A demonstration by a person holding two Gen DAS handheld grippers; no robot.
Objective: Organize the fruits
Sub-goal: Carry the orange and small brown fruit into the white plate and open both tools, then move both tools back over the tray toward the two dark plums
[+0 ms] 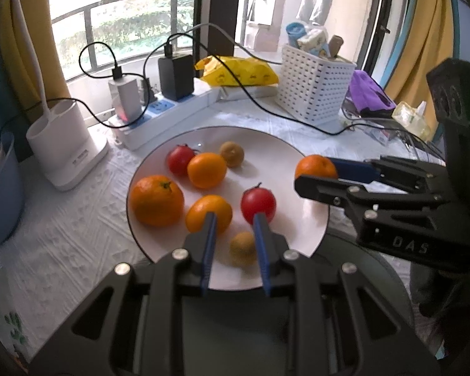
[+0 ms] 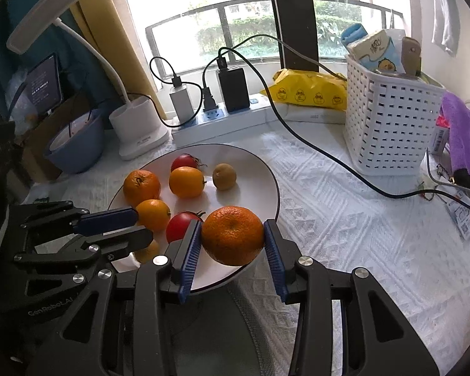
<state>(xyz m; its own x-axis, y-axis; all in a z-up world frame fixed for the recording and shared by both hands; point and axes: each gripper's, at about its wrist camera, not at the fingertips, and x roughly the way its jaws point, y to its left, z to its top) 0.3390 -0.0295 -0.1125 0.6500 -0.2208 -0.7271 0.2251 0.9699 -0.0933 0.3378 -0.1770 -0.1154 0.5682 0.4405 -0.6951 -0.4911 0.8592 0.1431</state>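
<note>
A white plate (image 1: 297, 219) on the table carries three oranges, two red tomatoes and two small brownish fruits. My left gripper (image 1: 235, 219) hovers over the plate's near side, its blue fingers drawn close with nothing between them. Its tips point between an orange (image 1: 208, 213) and a tomato (image 1: 258, 203). My right gripper (image 2: 232, 224) is shut on another orange (image 2: 232, 235), held just above the plate's (image 2: 260, 175) right rim. From the left wrist view that held orange (image 1: 315, 167) and the right gripper (image 1: 316, 175) appear at the plate's right edge. The left gripper (image 2: 142, 227) enters the right wrist view from the left.
Behind the plate lie a power strip (image 1: 159, 116) with chargers and black cables. A white lamp base (image 1: 65, 150) and a blue bowl (image 1: 0, 188) stand at left. A white basket (image 1: 313, 84), a yellow bag (image 1: 238, 70) and a purple cloth (image 1: 369, 91) are at back right.
</note>
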